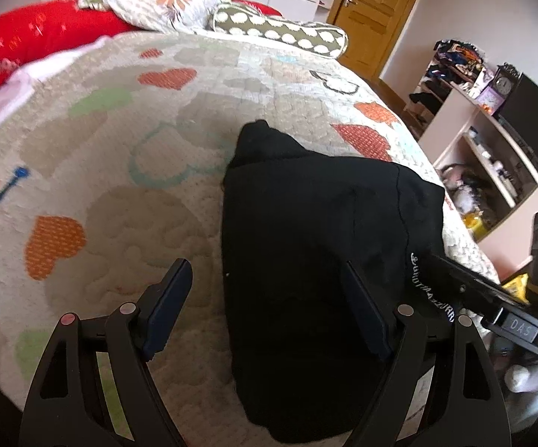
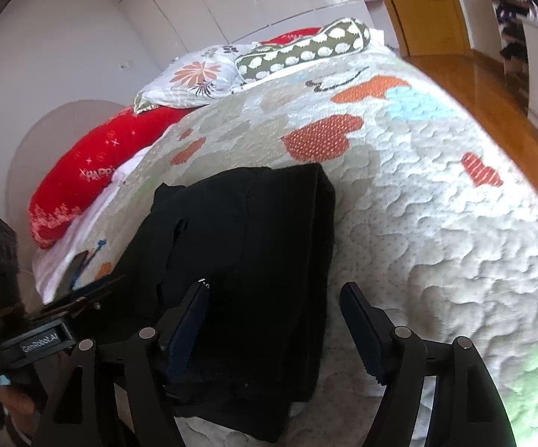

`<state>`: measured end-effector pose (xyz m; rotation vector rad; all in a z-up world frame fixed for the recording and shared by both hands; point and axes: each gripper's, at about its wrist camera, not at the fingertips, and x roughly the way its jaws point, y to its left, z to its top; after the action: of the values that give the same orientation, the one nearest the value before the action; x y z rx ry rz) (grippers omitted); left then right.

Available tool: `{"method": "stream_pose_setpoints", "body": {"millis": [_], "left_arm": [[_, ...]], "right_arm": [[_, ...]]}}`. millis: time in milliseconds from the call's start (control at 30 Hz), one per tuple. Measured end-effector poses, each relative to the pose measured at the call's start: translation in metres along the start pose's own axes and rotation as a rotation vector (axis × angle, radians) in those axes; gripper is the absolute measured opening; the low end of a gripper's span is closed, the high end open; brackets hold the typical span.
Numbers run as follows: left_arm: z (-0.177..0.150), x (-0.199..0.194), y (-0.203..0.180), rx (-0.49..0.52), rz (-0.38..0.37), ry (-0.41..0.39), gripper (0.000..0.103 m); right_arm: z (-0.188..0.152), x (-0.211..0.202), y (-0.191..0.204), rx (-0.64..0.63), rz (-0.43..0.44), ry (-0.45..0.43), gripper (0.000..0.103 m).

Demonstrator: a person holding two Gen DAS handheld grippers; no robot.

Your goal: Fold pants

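The black pants (image 1: pixel 317 246) lie folded in a thick bundle on the quilted bedspread (image 1: pixel 127 171), near the bed's near edge. White lettering shows on their right side. My left gripper (image 1: pixel 265 290) is open above the bundle's left edge, holding nothing. In the right wrist view the pants (image 2: pixel 254 246) lie the same way, and my right gripper (image 2: pixel 274 309) is open above their right edge, empty. The other gripper's body shows at the side of each view.
Pillows, a red cushion (image 1: pixel 37 41) and a spotted bolster (image 1: pixel 280 29) lie at the head of the bed. Open shelves (image 1: pixel 492 156) with clutter and a wooden door (image 1: pixel 377 7) stand to the right. Wooden floor (image 2: pixel 492 85) runs along the bed.
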<state>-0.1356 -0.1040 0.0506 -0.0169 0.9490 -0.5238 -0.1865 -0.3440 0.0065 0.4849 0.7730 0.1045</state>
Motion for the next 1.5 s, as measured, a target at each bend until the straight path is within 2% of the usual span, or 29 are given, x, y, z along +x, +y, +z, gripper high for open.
{"method": "stream_pose_setpoints", "body": {"millis": [133, 300, 367, 433, 467, 600, 700, 800, 933, 1000, 1067, 1133, 1167, 1200, 1233, 1333, 1433, 1500], "left_arm": [[0.002, 0.012, 0.008, -0.047, -0.085, 0.038, 0.086], [0.001, 0.018, 0.005, -0.056, -0.106, 0.028, 0.095], [0.0, 0.018, -0.001, -0.022, -0.099, 0.023, 0.094], [-0.001, 0.017, -0.006, 0.009, -0.143, 0.023, 0.069], [-0.001, 0.014, -0.009, 0.022, -0.143, 0.013, 0.066], [0.003, -0.002, -0.016, 0.069, -0.139, -0.04, 0.036], [0.019, -0.016, -0.017, 0.09, -0.169, -0.078, 0.032], [0.043, -0.026, -0.018, 0.129, -0.147, -0.138, 0.032], [0.082, -0.021, -0.015, 0.161, -0.119, -0.17, 0.032], [0.095, -0.004, -0.008, 0.156, -0.103, -0.15, 0.032], [0.106, 0.026, 0.003, 0.12, -0.071, -0.099, 0.033], [0.107, 0.063, 0.014, 0.102, 0.001, -0.008, 0.041], [0.104, 0.079, 0.02, 0.087, 0.032, 0.028, 0.052], [0.1, 0.079, 0.026, 0.06, 0.032, 0.002, 0.068], [0.098, 0.075, 0.034, 0.03, 0.031, -0.026, 0.077], [0.095, 0.063, 0.046, 0.007, 0.023, -0.035, 0.077], [0.091, 0.048, 0.046, 0.01, 0.081, -0.07, 0.077], [0.088, 0.039, 0.04, 0.027, 0.124, -0.098, 0.077]], "right_arm": [[0.001, 0.006, 0.0, -0.028, 0.026, 0.014, 0.076], [0.004, 0.013, -0.005, -0.013, 0.076, -0.01, 0.077], [0.003, 0.016, -0.001, -0.027, 0.071, -0.012, 0.062], [0.001, 0.015, 0.007, -0.077, 0.046, -0.02, 0.056], [0.001, 0.014, 0.009, -0.083, 0.05, -0.025, 0.052], [0.007, 0.005, 0.014, -0.086, 0.087, -0.049, 0.042], [0.02, -0.002, 0.025, -0.116, 0.115, -0.074, 0.037], [0.038, -0.002, 0.037, -0.145, 0.121, -0.109, 0.036], [0.071, 0.005, 0.047, -0.154, 0.1, -0.16, 0.035], [0.088, 0.016, 0.045, -0.147, 0.081, -0.178, 0.035], [0.099, 0.036, 0.038, -0.14, 0.063, -0.153, 0.036], [0.106, 0.071, 0.027, -0.122, -0.009, -0.085, 0.036], [0.106, 0.086, 0.022, -0.129, -0.072, -0.047, 0.036], [0.104, 0.098, 0.017, -0.134, -0.102, -0.012, 0.037], [0.103, 0.096, 0.013, -0.117, -0.075, -0.022, 0.038], [0.103, 0.077, 0.012, -0.123, -0.077, -0.051, 0.04], [0.101, 0.058, 0.017, -0.128, -0.121, -0.071, 0.04], [0.1, 0.04, 0.026, -0.149, -0.094, -0.111, 0.04]]}}
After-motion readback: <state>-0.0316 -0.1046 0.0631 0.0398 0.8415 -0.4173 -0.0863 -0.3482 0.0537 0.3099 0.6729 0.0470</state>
